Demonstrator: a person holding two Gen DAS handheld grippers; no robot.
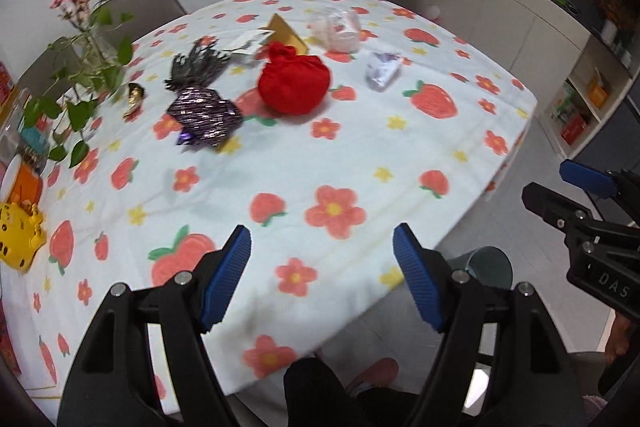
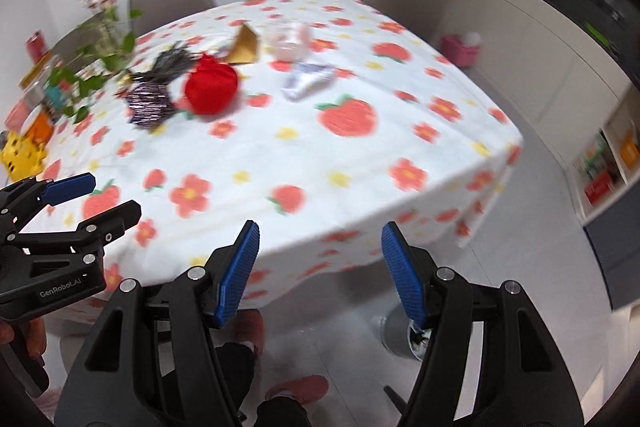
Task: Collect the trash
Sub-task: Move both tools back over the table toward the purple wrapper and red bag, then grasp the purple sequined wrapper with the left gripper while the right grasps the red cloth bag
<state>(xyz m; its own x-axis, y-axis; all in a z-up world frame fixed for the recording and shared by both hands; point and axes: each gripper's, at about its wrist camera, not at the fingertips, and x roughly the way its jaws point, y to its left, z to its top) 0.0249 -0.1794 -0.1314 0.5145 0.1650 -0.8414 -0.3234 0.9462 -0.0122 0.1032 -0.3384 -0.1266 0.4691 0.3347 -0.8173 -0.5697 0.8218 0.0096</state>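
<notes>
1. My left hand-held gripper (image 1: 322, 267) hangs over the near edge of the tabletop (image 1: 360, 147), its blue pads wide apart and holding nothing.
2. My right hand-held gripper (image 2: 320, 267) sits off the near right corner of the tabletop, above the floor; its pads are likewise spread and bare.
3. The trash lies in a loose cluster at the far middle of the flowered cloth, well apart from both grippers.
4. The red bundle (image 1: 294, 83) is roundish, with its knotted top pointing toward the far side.
5. Just to its left lies the purple foil wrapper (image 1: 204, 111); its long axis runs from near right to far left, with a dark frayed end pointing toward the plant (image 1: 92, 67).
6. A small gold wrapper (image 1: 134, 99) lies between that one and the plant.
7. Right of the red bundle lies a crumpled white wrapper (image 1: 382, 69), its long axis tilted toward the far right.
8. Beyond it sits a clear plastic bag (image 1: 336, 29), and a gold card (image 1: 286, 33) stands tilted behind the red bundle.
9. A grey bin (image 1: 490, 265) stands on the floor by the right corner.
</notes>
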